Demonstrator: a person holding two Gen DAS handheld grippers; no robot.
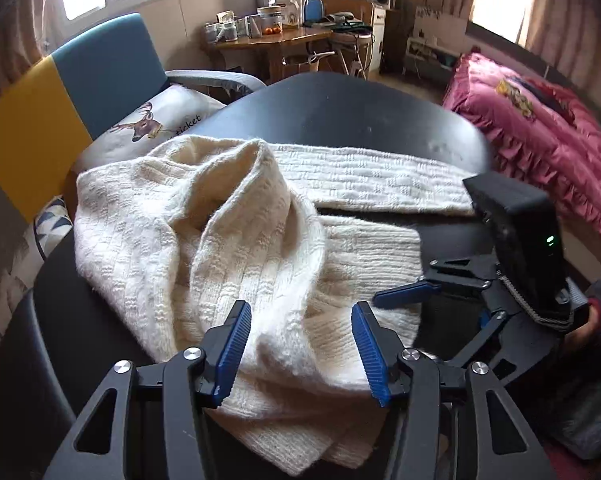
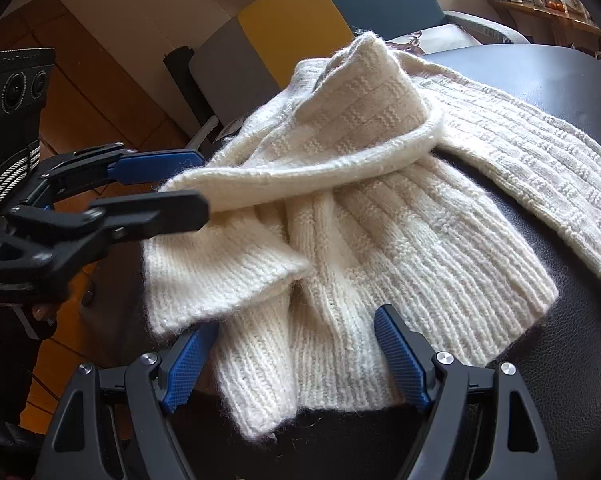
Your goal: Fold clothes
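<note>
"Nearest us, what are the hands doing?"

"The left gripper (image 1: 299, 306) has its jaws a little apart and nothing pinched; it hangs tilted down over the near edge of the sweater (image 1: 236, 240). The right gripper (image 2: 296, 320) is spread wide, with the ribbed hem (image 2: 440, 272) lying between its fingers but not squeezed, as far as I can see."

"And the sweater itself?"

"Cream knit, heaped on the dark table (image 1: 340, 108). The hem is closest, then a rumpled ridge of cloth (image 2: 340, 148) standing up in the middle, and one sleeve (image 1: 372, 184) stretched flat across the far side."

"How would it handle?"

"Soft and floppy, I'd say, thick enough to have some weight, and fuzzy, so it shouldn't slip from the pads. It will sag and stretch if lifted by one point."

"So where to grab?"

"The ribbed hem corners, one per gripper; they look firmest. The sleeve's cuff next. Beyond the table there's only the blue and yellow chair (image 1: 100, 76)."
</note>
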